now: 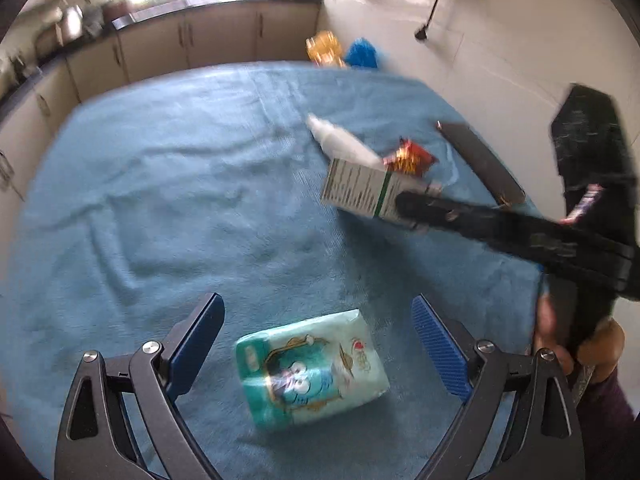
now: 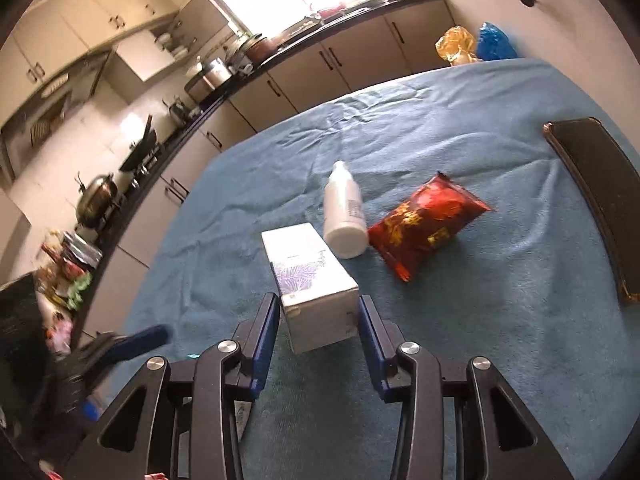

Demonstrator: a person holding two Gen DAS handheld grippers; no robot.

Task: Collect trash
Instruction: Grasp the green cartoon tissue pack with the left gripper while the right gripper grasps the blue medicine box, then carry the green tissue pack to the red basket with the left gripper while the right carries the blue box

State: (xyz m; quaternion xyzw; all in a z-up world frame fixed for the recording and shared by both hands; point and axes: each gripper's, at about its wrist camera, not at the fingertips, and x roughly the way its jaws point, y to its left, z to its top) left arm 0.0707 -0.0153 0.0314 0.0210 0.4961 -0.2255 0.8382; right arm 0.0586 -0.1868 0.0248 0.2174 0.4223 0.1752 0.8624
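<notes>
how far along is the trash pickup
No collected trash is clearly visible. In hand: the right tool is closed on the white box; the left tool hangs open over the tissue pack. Left on the blue cloth: white bottle, red snack bag.

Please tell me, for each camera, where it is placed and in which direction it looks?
Left wrist: on the open left gripper, tilted down at the tissue pack; the right gripper and hand show.
Right wrist: on the right gripper, jaws flanking the white box.
Shared: box, white bottle, red snack bag, blue cloth.
</notes>
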